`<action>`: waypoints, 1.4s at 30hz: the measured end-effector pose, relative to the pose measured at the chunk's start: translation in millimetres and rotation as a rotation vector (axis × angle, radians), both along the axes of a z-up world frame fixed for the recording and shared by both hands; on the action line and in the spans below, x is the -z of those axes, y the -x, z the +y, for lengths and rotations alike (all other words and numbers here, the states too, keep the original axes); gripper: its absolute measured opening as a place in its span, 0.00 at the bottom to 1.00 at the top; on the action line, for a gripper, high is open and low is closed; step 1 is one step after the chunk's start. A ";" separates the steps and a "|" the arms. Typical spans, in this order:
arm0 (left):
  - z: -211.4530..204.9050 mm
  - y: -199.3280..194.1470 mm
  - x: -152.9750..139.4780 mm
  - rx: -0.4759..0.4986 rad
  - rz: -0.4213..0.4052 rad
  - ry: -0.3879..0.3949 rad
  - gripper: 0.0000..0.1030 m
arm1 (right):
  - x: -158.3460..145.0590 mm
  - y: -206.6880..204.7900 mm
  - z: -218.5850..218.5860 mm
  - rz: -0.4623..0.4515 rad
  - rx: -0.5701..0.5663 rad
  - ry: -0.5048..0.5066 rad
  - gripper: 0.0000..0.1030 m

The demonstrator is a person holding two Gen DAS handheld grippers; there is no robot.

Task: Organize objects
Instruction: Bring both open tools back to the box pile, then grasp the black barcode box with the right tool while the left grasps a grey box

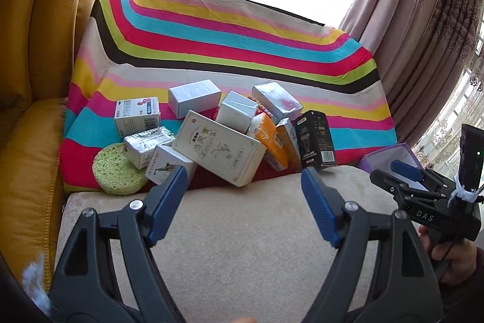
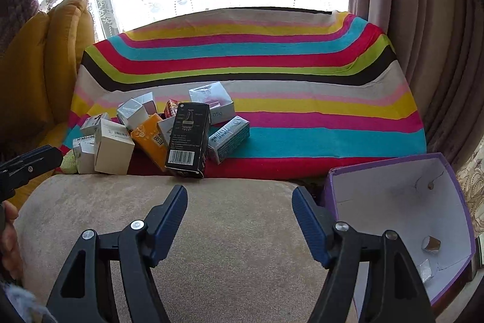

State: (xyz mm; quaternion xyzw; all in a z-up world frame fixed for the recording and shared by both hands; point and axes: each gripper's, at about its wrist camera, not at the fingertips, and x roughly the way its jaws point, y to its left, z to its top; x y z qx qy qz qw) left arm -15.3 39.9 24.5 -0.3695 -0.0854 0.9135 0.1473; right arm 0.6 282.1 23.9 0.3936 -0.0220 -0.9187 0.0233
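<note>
A heap of small cartons lies on a striped blanket (image 1: 242, 50). It includes a long cream box (image 1: 219, 150), a black box (image 1: 317, 141) also in the right wrist view (image 2: 189, 138), an orange box (image 1: 272, 144), several white and silver boxes, and a green sponge (image 1: 116, 170). My left gripper (image 1: 243, 176) is open and empty, just short of the heap. My right gripper (image 2: 239, 196) is open and empty over the beige cushion (image 2: 211, 232); it shows in the left wrist view (image 1: 402, 171).
A purple open box (image 2: 393, 208) with white inside stands at the right and holds small foil-wrapped pieces (image 2: 431, 244). A yellow leather armrest (image 1: 30, 111) is on the left. Curtains (image 1: 423, 20) and a bright window are behind.
</note>
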 end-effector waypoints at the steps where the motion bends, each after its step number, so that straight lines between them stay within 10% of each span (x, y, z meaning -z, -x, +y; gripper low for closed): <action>1: -5.7 0.1 -0.3 -0.013 0.000 -0.001 0.78 | 0.1 4.0 -4.5 -0.004 -0.016 -0.002 0.72; 19: -84.4 20.1 12.6 -0.121 -0.098 0.026 0.80 | 15.7 68.5 -37.4 -0.094 -0.063 0.026 0.73; 42: 41.2 130.1 13.4 0.180 -0.143 0.134 0.83 | 27.9 99.5 -46.7 -0.105 -0.046 -0.008 0.68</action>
